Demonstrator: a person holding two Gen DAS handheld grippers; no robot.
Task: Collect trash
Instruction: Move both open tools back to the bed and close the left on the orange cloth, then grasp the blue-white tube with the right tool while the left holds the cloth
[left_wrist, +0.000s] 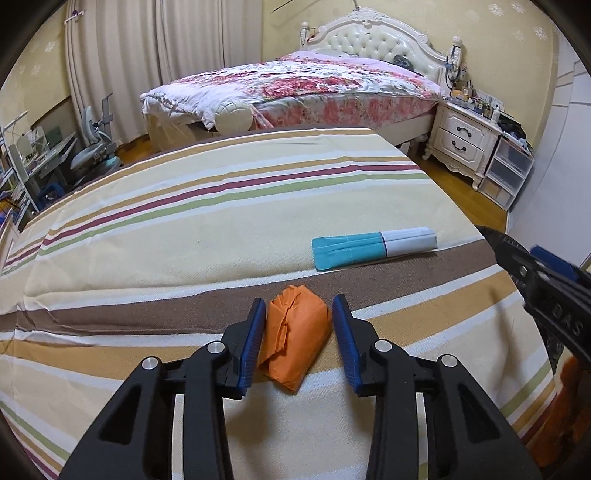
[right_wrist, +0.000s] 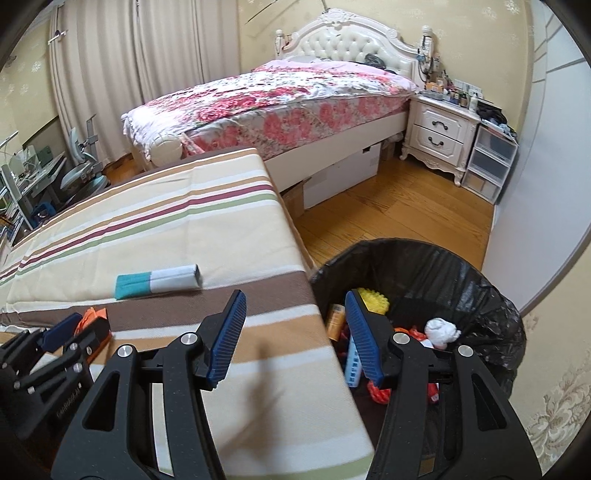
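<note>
Two grippers showing rn. Left gripper (left_wrist: 299, 332) is sitting low over the striped sheet (left_wrist: 184, 240) w/ the orange crumpled wrapper (left_wrist: 295, 339) lying right between its blue fingers (left_wrist: 251, 343). From the left wrist view the left-side finger is touching the wrapper's edge, while the right-side one is looking like it's standing just off it w/ a thin gap, so the fingers are bracketing the wrapper, not clearly pinching it. Wrapper is resting on the sheet where the brown stripe is meeting the tan one.

Teal and white folded packet (left_wrist: 373, 247) is lying further back on the same sheet, well apart from the fingers.

Right gripper (right_wrist: 295, 332) is hanging over the sheet's edge, fingers (right_wrist: 229, 332) spread w/ nothing between them; one finger is over the sheet, the other over the bin. Black-bagged trash bin (right_wrist: 480, 295) is standing on the wood floor (right_wrist: 388, 214) just beside the sheet's edge, already holding a white wad, something yellow and other bits.
</note>
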